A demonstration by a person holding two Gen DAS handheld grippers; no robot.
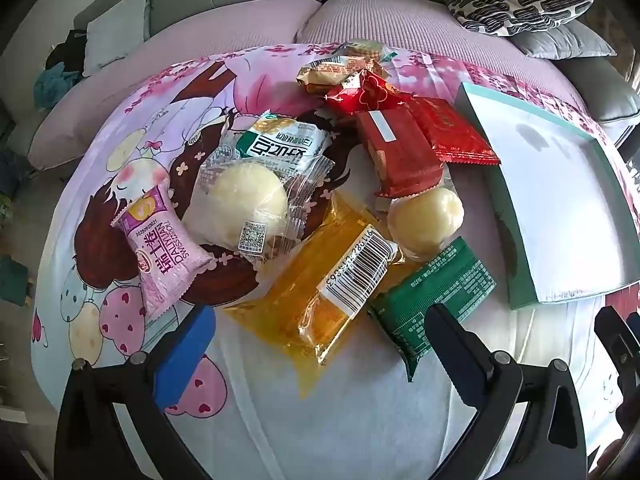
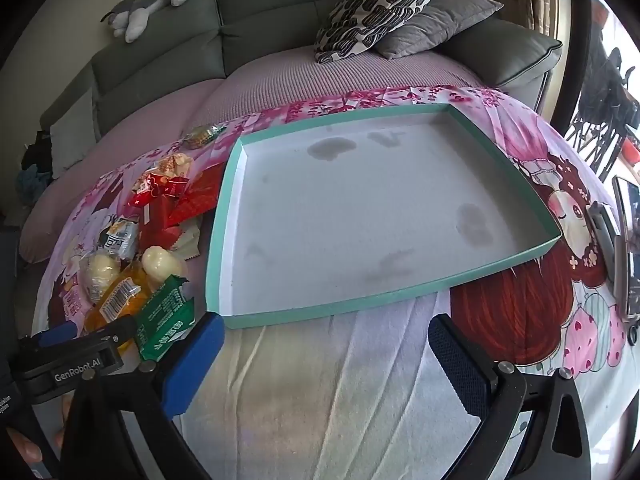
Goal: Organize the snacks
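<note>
Nearest in the left wrist view, the left gripper [image 1: 320,344] hangs with its jaws spread wide and nothing between them, its blue pad [image 1: 185,354] low at the left. Just past the fingertips lies an orange-yellow packet [image 1: 320,292] with a barcode label, and a green packet [image 1: 434,300] sits at its right edge, both on a cartoon-print cloth [image 1: 100,208]. Behind them are two pale round cakes in clear wrappers [image 1: 248,200], a pink Swiss roll pack [image 1: 162,248] to the left, then a white-and-green pack [image 1: 280,142]. Further up the frame, red packets [image 1: 404,152] overlap, with tan wrapped biscuits [image 1: 340,70] beyond.

In the right wrist view, the right gripper [image 2: 324,356] is likewise spread wide and empty above bare cloth. Just beyond it a shallow teal-rimmed box [image 2: 224,216] fills the centre, holding nothing. The snack heap [image 2: 140,248] lies beside the box's left wall. A patterned cushion [image 2: 376,8] sits on the grey sofa [image 2: 256,12] at the top.
</note>
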